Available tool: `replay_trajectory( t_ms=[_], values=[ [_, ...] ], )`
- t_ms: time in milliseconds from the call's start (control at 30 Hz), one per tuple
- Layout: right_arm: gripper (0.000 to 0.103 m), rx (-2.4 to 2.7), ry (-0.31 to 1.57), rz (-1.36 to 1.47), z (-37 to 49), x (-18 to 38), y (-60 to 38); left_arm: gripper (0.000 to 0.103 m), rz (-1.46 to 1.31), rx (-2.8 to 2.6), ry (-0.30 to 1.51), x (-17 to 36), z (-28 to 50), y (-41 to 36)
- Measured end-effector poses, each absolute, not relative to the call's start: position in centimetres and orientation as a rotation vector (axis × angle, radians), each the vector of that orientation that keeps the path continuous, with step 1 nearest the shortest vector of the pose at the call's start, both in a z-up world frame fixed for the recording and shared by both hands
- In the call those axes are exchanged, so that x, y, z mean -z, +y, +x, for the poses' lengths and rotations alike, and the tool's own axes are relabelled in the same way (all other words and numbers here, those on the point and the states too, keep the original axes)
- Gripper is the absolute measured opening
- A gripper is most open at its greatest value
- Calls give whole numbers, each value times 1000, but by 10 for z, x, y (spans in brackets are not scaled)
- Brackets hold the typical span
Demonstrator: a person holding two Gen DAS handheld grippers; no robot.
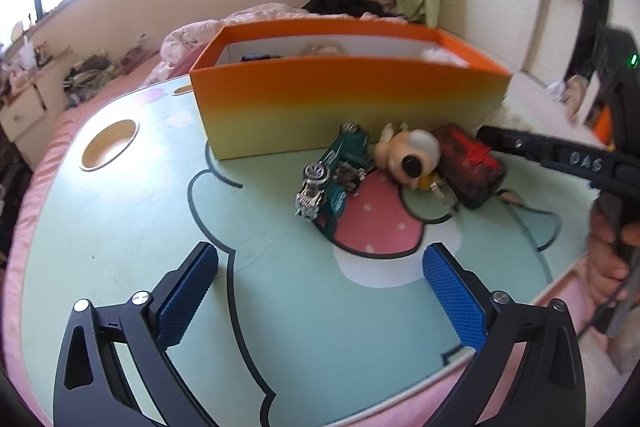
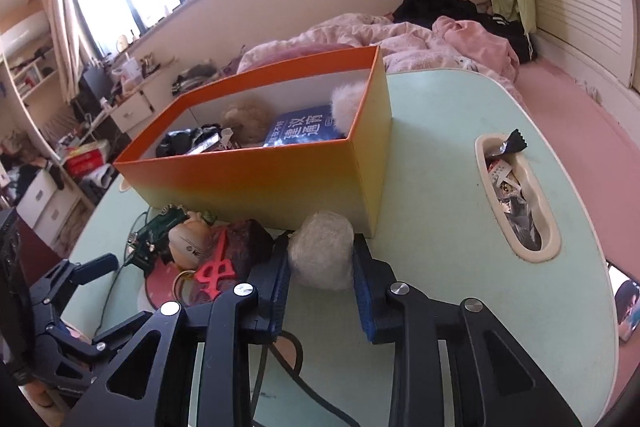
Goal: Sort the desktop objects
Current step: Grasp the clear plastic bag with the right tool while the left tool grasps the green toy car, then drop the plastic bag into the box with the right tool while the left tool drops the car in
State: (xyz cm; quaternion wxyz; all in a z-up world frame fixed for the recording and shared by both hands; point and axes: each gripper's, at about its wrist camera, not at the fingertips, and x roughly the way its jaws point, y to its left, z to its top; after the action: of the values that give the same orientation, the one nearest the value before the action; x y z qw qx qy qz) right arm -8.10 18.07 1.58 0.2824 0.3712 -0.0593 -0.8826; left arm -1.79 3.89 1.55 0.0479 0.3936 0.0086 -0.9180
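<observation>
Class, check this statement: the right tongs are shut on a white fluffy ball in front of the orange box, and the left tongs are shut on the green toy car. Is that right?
Not quite. The left tongs stand open and empty, well short of the green toy car, as the left wrist view shows. The rest holds: the right tongs are shut on the white fluffy ball in front of the orange box.

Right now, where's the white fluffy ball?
Right wrist view, centre: the white fluffy ball sits clamped between the right gripper pads, just in front of the orange box near corner.
</observation>
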Motion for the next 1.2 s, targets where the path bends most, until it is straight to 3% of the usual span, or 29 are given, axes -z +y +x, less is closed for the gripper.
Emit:
replay_trajectory(
  t_ms=[33, 200, 233, 367, 433, 533, 800, 1067, 1100, 1133, 1200],
  values=[
    [28, 2376, -157, 966, -78, -18, 184, 88, 1172, 2816, 45, -22, -16, 36],
    [28, 2394, -162, 900, -71, -31, 194, 79, 1086, 2867, -18, -51, -30, 34],
    [28, 2391, -166, 898, -71, -31, 194, 72, 1108, 2880, -32, -52, -36, 35],
    [29, 2373, -200, 908, -71, -30, 195, 59, 1262, 2891, -87, -42, -66, 40],
    [29, 2348, -226, 922, -71, -29, 196, 41, 1320, 2839, -79, -32, -80, 37],
    [29, 2342, -233, 916, -68, -31, 197, 28, 1313, 2831, -82, -21, -85, 37],
    [29, 2384, -197, 824, -63, -54, 195, 25, 1169, 2927, 2, -44, -45, 38],
    [29, 2381, -182, 723, -109, -103, 156, 26, 863, 3024, 95, -127, -79, 34],
    [31, 2381, -176, 731, -114, -102, 150, 33, 858, 3004, 97, -125, -90, 30],
    [43, 2372, -161, 761, -123, -99, 142, 49, 900, 2949, 94, -118, -104, 25],
    [61, 2354, -141, 810, -135, -94, 133, 60, 985, 2867, 122, -105, -117, 18]
  ],
)
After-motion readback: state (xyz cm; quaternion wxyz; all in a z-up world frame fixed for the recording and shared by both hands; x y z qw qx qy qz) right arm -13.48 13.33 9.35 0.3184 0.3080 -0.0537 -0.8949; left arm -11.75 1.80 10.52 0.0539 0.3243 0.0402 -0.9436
